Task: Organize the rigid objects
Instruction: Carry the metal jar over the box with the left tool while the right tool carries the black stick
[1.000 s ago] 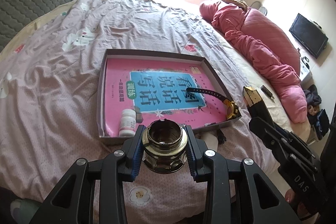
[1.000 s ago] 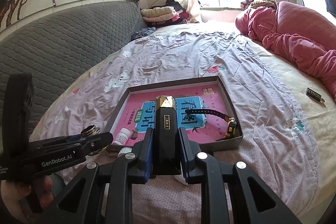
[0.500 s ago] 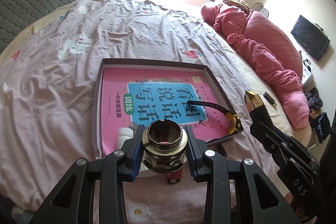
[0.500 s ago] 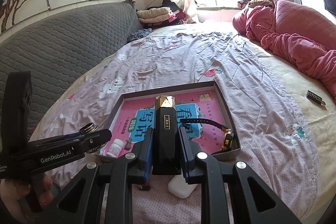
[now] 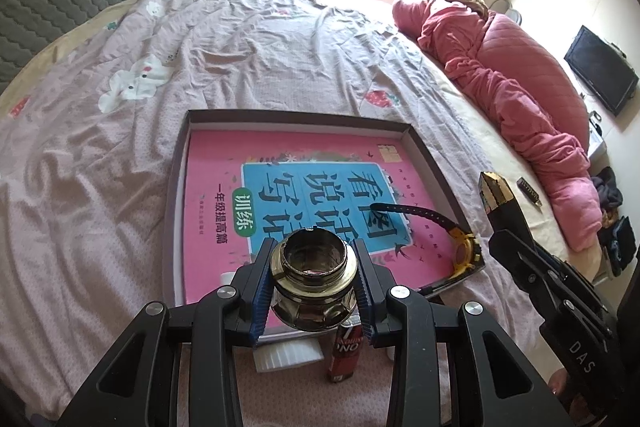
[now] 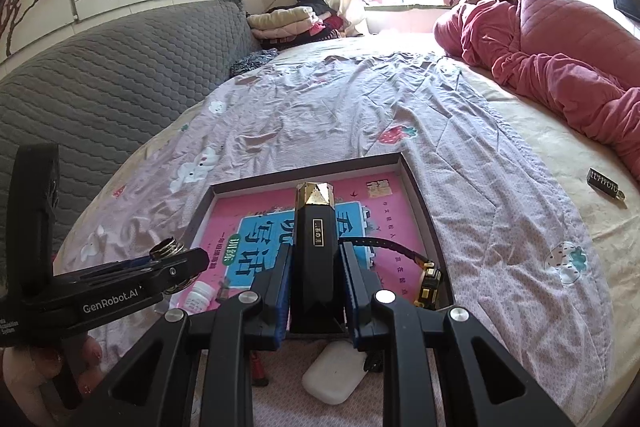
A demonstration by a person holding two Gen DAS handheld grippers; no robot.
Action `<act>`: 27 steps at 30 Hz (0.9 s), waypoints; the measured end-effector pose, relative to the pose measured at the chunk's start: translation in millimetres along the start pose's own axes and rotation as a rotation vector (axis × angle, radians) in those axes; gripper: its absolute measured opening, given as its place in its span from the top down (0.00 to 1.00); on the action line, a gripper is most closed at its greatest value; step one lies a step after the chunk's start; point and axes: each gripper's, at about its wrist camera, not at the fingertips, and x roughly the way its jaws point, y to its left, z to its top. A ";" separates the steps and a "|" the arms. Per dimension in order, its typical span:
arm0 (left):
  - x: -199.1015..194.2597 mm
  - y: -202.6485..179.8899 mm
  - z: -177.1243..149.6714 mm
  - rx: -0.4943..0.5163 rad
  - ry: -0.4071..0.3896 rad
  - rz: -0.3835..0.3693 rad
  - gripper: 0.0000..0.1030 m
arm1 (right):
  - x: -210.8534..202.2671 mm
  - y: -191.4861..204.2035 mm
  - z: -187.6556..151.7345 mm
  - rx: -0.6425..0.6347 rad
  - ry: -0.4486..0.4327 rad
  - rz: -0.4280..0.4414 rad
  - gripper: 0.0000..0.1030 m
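My left gripper (image 5: 312, 287) is shut on a dark glass bottle with a gold collar (image 5: 313, 279), held over the near edge of a shallow grey box (image 5: 176, 195). A pink book (image 5: 224, 163) lies in the box with a black and yellow watch (image 5: 460, 247) at its right. My right gripper (image 6: 314, 291) is shut on a black faceted bottle with a gold cap (image 6: 314, 227), held over the box's near rim (image 6: 424, 203). A small white pill bottle (image 6: 198, 297) lies in the box's near left corner. Seen from the right wrist, the left gripper (image 6: 172, 259) is at the left.
On the pink bedsheet in front of the box lie a white case (image 6: 334, 371), a white block (image 5: 288, 353) and a red and black tube (image 5: 346, 353). A small dark tag (image 6: 604, 183) lies at the right. A pink quilt (image 5: 520, 67) is heaped at the far right, a grey headboard (image 6: 100, 75) at the left.
Both grippers have moved forward toward the box with their bottles still held. The box now looms larger, and the small items in front of it have come into view below the fingers.
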 end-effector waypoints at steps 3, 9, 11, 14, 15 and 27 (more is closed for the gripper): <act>10.2 -1.5 0.2 0.009 0.011 -0.001 0.64 | 5.0 -3.2 -1.1 0.004 0.010 -0.005 0.78; 29.8 -2.6 -1.7 0.018 0.041 0.008 0.64 | 17.0 -8.6 -6.7 0.003 0.043 -0.021 0.78; 35.5 -1.7 -1.8 0.019 0.048 0.008 0.64 | 20.9 -9.2 -8.3 0.000 0.050 -0.024 0.78; 45.3 -0.2 -1.9 0.018 0.069 0.020 0.64 | 27.2 -8.4 -10.6 -0.004 0.068 -0.032 0.78; 48.5 1.0 -2.0 0.012 0.077 0.018 0.64 | 28.9 -8.4 -11.2 -0.005 0.069 -0.033 0.78; 69.6 3.7 -1.8 0.025 0.109 0.037 0.64 | 47.4 -5.0 -15.8 -0.010 0.099 -0.040 0.78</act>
